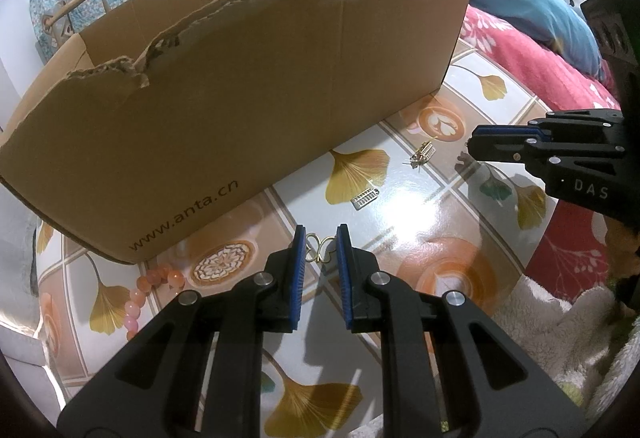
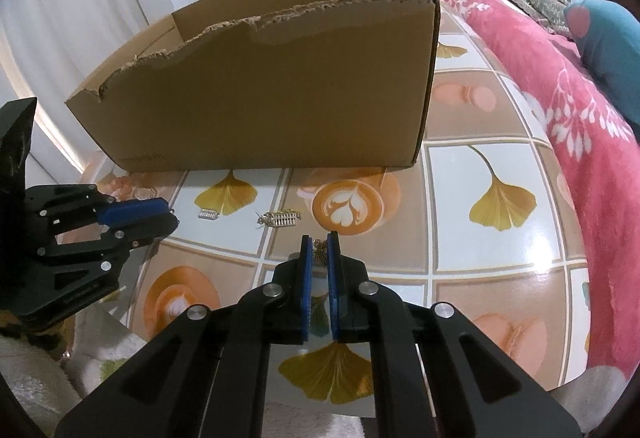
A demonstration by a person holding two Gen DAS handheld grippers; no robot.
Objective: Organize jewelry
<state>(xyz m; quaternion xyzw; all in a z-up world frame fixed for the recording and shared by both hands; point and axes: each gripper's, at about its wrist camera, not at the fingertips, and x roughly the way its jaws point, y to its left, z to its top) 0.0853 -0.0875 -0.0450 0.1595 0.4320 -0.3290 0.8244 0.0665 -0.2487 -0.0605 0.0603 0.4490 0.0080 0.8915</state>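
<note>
Two grippers, left gripper (image 1: 321, 242) pinching gold clasp (image 1: 318, 249), right gripper (image 2: 320, 246) perhaps clenching gold charm (image 2: 320, 251).

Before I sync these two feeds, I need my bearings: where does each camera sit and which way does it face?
Left wrist: on the left gripper, angled down past a gold wire piece toward the cardboard box; right gripper enters at right.
Right wrist: on the right gripper, angled down past a small gold ornament toward the box; left gripper enters at left.
Shared: box, patterned table, silver comb-like charm, gold cluster.
</note>
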